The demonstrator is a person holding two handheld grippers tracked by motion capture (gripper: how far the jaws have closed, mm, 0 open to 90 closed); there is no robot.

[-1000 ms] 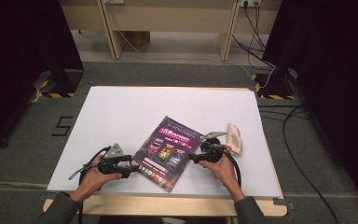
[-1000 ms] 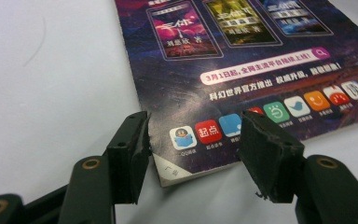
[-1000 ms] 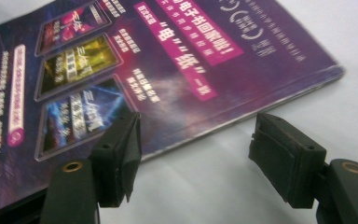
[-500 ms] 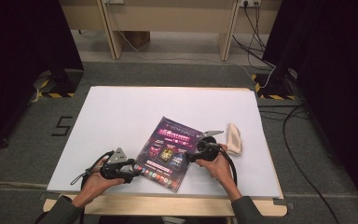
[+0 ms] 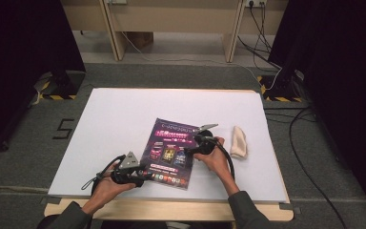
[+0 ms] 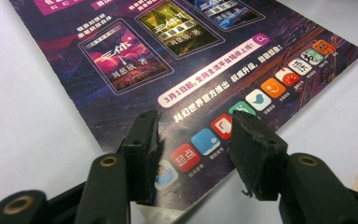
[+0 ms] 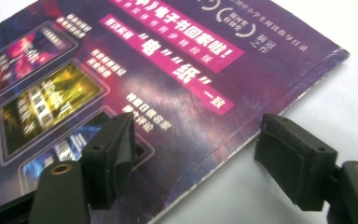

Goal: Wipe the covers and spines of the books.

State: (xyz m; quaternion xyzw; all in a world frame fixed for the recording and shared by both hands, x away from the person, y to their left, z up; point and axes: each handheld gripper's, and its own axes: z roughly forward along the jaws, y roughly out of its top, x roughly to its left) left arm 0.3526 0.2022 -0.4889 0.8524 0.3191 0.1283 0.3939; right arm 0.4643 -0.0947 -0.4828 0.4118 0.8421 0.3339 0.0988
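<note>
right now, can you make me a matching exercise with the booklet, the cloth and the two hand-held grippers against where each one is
Things:
1. booklet
2. rolled cloth
3. left hand-held gripper
4. right hand-held gripper

Places or states:
A. beige, lying on the white table to the right of the booklet
B. jaws apart over the booklet's near corner, above the row of app icons
C. purple cover, lying flat at the middle of the table
D. jaws wide, straddling the booklet's right edge

Pairs: 1-C, 2-A, 3-B, 4-D

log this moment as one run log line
left gripper: fingers closing over magazine near corner, not pinched | right gripper: fingers opening, straddling its right edge | cloth: beside, untouched
</note>
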